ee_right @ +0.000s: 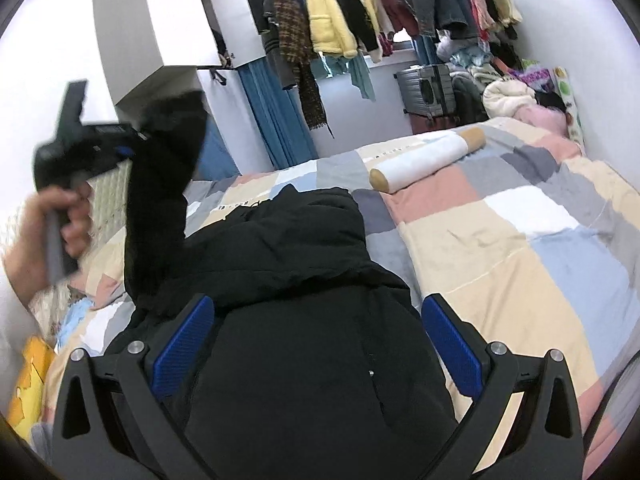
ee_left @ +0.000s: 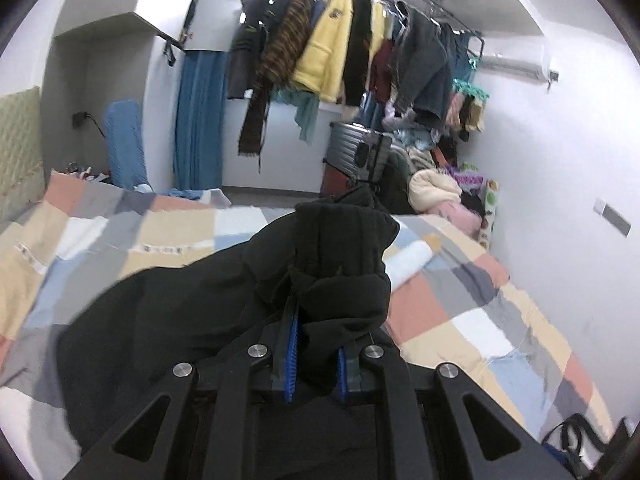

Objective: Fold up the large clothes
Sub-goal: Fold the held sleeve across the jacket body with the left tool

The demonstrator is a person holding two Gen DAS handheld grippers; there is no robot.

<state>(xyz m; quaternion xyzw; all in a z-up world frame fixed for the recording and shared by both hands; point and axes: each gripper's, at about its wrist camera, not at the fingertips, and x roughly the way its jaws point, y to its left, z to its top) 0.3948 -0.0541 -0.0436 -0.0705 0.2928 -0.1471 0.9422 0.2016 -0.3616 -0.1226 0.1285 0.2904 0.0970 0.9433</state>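
A large black padded jacket (ee_right: 304, 280) lies on the patchwork bed (ee_right: 520, 240). My left gripper (ee_left: 316, 328) is shut on the jacket's black sleeve (ee_left: 344, 240) and holds it lifted above the bed. In the right wrist view that left gripper (ee_right: 120, 148) shows at the far left, with the sleeve (ee_right: 160, 184) hanging from it down to the jacket body. My right gripper (ee_right: 320, 344) is open, its blue pads (ee_right: 452, 348) spread on either side of the jacket's lower body, just above it.
A rolled bolster pillow (ee_right: 428, 156) lies on the bed beyond the jacket. A rail of hanging clothes (ee_left: 340, 52) spans the far wall. A suitcase (ee_right: 428, 88) and a heap of bedding (ee_right: 512, 100) stand past the bed's far corner. A wall runs along the right.
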